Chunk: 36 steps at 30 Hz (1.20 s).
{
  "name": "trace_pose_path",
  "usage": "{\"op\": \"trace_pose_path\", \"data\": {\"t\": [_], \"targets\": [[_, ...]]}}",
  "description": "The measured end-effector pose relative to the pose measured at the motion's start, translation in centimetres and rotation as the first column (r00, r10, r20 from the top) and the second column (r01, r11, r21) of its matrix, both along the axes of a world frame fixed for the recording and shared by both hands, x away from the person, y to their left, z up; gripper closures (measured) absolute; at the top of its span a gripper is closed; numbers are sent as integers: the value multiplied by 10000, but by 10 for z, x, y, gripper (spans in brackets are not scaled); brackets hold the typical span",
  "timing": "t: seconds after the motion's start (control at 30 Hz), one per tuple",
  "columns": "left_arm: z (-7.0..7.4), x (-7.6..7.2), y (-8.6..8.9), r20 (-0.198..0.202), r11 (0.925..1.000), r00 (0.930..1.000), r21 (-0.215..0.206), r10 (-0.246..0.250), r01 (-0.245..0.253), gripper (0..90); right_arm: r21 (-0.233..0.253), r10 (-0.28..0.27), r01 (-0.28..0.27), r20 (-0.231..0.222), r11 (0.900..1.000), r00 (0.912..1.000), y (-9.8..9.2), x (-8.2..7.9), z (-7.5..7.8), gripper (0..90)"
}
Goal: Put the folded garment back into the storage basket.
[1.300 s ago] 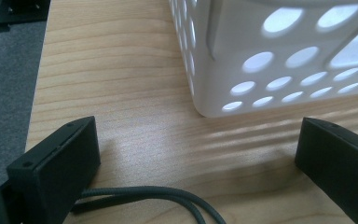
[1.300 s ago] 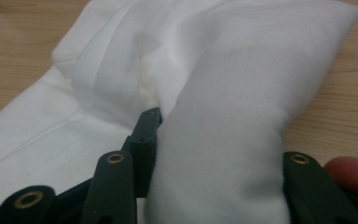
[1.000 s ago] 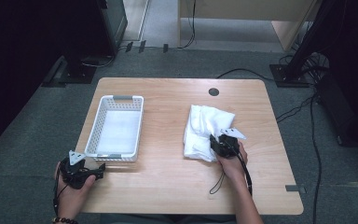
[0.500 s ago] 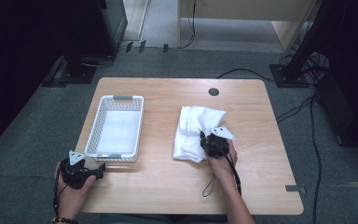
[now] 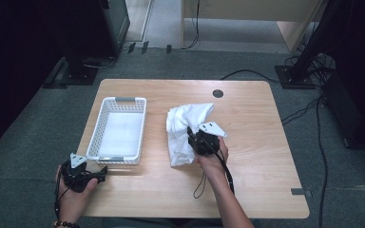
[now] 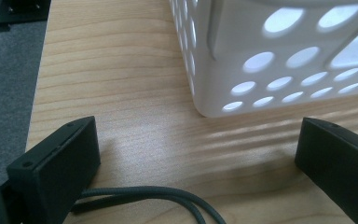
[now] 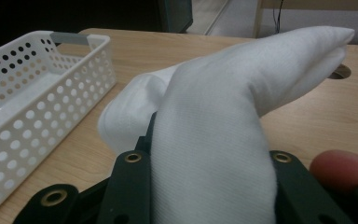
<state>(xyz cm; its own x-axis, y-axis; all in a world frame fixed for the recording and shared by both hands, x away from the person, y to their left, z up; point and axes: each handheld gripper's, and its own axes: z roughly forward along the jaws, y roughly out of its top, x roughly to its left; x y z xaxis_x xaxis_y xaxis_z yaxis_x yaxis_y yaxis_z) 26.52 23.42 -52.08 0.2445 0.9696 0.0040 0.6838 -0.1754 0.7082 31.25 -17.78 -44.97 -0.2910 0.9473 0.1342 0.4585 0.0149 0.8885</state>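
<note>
- Since a second ago my right gripper (image 5: 190, 134) has dragged the white cloth (image 5: 184, 128) leftward toward the basket (image 5: 100, 128); jaws pinch one fold.
- Near me, my left gripper (image 5: 100, 172) rests spread at the basket's corner.
- Risk: trailing cloth snags the rim.
- Basket looks empty.

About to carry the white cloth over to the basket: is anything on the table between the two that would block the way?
Nothing visible does. The right tool is shut on the white cloth, and bare wood lies between it and the white basket. The left tool sits open by the basket's near end, off that line.
</note>
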Motion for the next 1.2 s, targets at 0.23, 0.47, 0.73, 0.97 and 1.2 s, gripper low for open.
{"op": "trace_pose_path", "data": {"t": [0.23,0.47,0.73,0.97,1.2], "targets": [[0,0,0,6,10000,10000,2,2,-2,0,103,34,-34,-42,9999,10000,9,3,11,660],[0,0,0,14,10000,10000,-7,10,-10,0,119,106,-106,77,9999,9999,16,4,25,661],[0,0,2,21,9995,9995,-15,304,-304,0,136,252,-257,407,9996,9989,25,5,45,661],[0,2,4,25,10000,10000,-4,83,-83,0,59,337,-340,474,9994,9983,33,9,58,661],[0,1,3,14,9995,9995,-7,319,-319,0,-92,327,-323,538,9994,9980,40,11,69,661]]}}
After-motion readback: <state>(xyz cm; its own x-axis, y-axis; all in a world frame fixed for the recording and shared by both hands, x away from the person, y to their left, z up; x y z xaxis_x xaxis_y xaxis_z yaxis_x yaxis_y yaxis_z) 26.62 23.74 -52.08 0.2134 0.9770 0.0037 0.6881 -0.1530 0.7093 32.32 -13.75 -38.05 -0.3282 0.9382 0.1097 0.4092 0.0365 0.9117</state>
